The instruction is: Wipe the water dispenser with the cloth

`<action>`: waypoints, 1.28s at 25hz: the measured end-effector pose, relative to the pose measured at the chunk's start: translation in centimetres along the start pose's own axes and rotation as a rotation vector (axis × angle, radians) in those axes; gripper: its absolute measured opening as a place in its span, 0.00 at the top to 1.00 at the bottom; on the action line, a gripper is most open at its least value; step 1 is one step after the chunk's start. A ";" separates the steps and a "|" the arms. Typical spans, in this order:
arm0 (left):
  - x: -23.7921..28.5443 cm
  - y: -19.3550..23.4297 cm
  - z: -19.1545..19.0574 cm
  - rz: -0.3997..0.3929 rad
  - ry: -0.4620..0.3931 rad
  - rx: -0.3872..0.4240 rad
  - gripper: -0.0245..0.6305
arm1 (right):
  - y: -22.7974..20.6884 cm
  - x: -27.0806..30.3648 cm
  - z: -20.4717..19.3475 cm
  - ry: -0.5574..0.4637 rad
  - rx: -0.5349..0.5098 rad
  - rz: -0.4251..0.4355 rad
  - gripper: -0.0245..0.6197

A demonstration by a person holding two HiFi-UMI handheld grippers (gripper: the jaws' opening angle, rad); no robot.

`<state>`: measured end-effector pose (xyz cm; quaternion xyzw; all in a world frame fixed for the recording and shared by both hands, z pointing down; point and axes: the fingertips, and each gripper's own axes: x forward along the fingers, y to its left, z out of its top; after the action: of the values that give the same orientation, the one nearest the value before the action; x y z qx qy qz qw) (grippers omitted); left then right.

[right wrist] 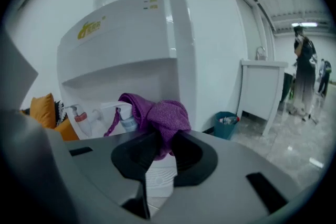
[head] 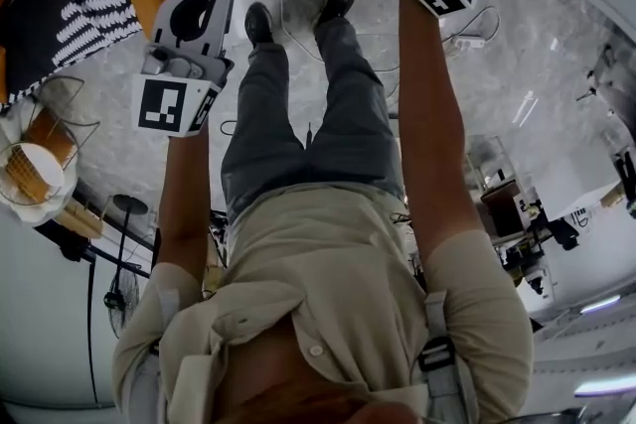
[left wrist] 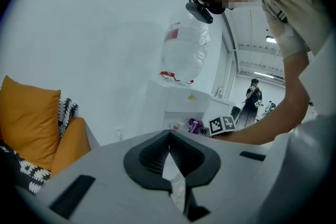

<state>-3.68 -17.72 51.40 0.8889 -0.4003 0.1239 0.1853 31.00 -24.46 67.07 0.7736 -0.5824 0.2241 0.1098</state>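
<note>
Cloth is sitting bunched in the clamped jaws of the right gripper, close before the water dispenser taps. Pressing it flat and sweeping steadily is probably the wisest approach. Left gripper is hanging with jaws closed, empty.

No lettering reads clearly; the water dispenser bears a yellow logo, perhaps a brand, too blurred.

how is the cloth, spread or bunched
Bunched: the cloth is a wad clamped in the right gripper, not spread flat.
</note>
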 end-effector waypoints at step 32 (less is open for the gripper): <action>-0.6 5.1 -2.7 0.062 0.025 -0.015 0.94 | 16.0 6.2 -12.7 0.285 -0.243 0.342 0.85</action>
<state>-8.12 -19.25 54.73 0.8731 -0.4260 0.1379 0.1931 14.40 -29.00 79.70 0.6057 -0.7060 0.2747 0.2436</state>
